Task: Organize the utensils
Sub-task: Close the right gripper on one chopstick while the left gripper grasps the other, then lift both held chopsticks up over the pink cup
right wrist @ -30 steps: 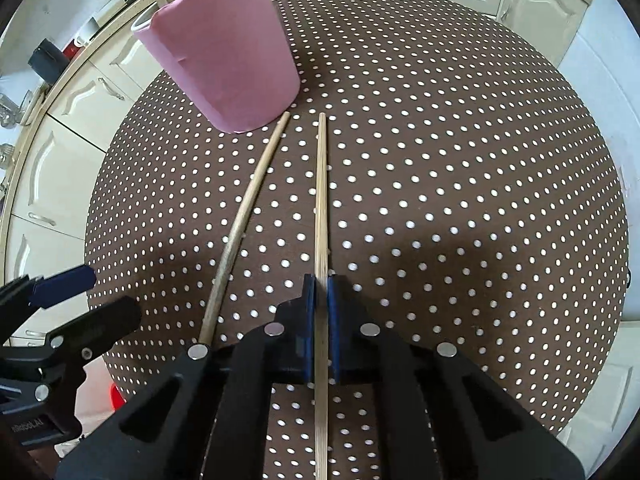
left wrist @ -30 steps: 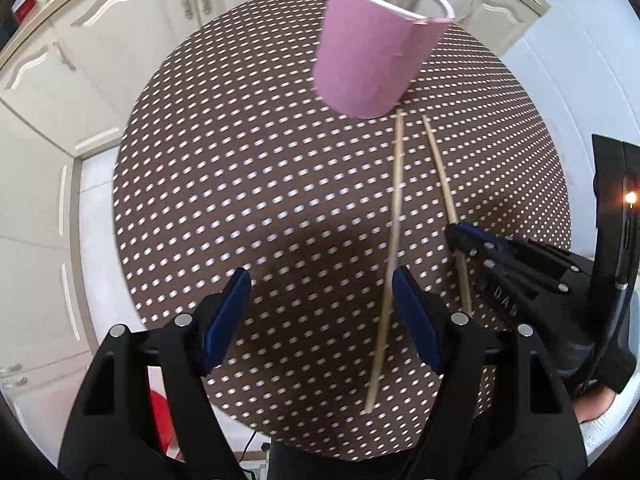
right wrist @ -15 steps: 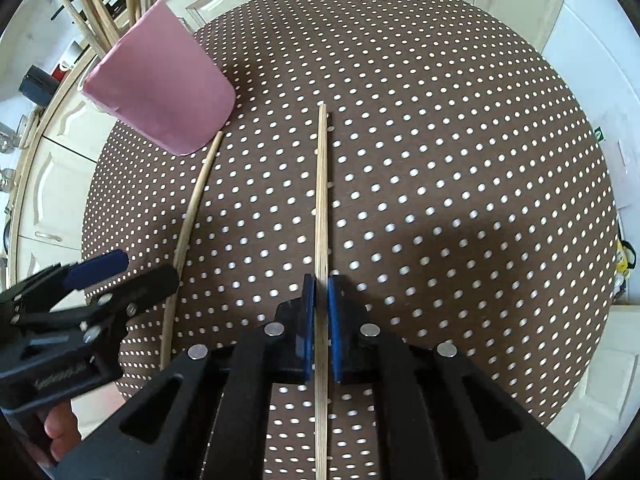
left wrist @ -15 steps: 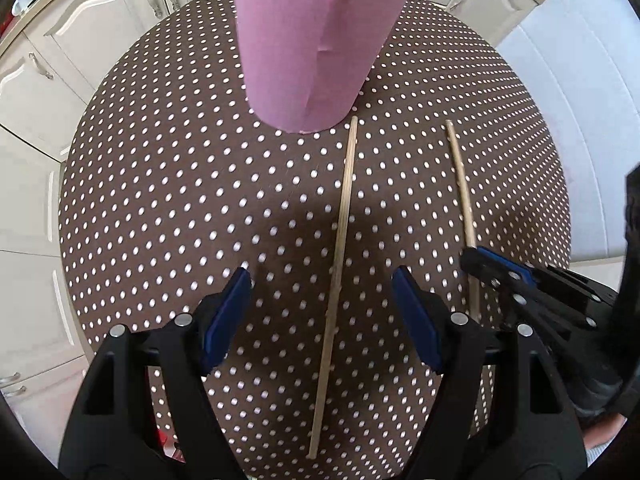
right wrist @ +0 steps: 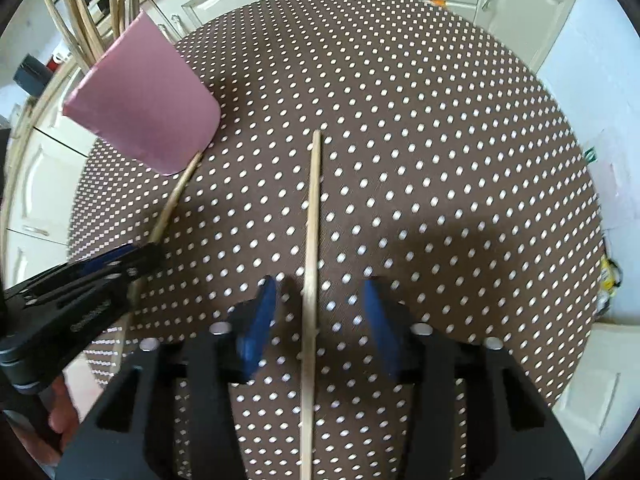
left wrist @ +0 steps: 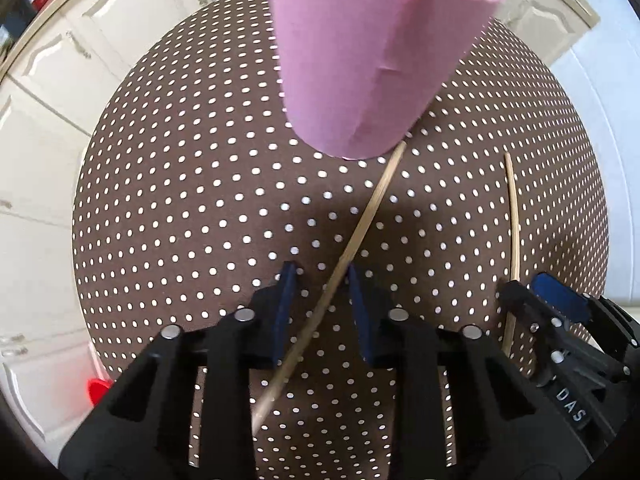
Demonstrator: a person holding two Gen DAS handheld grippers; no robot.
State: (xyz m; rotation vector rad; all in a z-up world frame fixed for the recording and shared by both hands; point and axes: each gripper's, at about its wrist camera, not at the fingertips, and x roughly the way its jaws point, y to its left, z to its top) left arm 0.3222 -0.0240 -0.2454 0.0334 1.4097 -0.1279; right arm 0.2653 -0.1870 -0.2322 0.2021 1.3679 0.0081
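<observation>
While loose, chopstick (right wrist: 311,264) between right tongs (right wrist: 318,312).

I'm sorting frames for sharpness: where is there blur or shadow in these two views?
Left wrist view: the pink paper cup's rim is smeared, the brown polka-dot tablecloth sharp, with a dark shadow ahead of the fingers. Right wrist view: dots streak at the cloth's left edge, and the wooden chopstick looks soft.

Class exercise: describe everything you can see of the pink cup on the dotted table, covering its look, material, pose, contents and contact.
The pink cup is a tapered container, wider at the rim, wrapped in what looks like pink paper with a visible seam. It stands upright on the brown polka-dot tablecloth. Several thin wooden sticks rise from its mouth. One loose stick on the cloth ends right at its base; whether it touches is unclear. No fingers touch the cup.
</observation>
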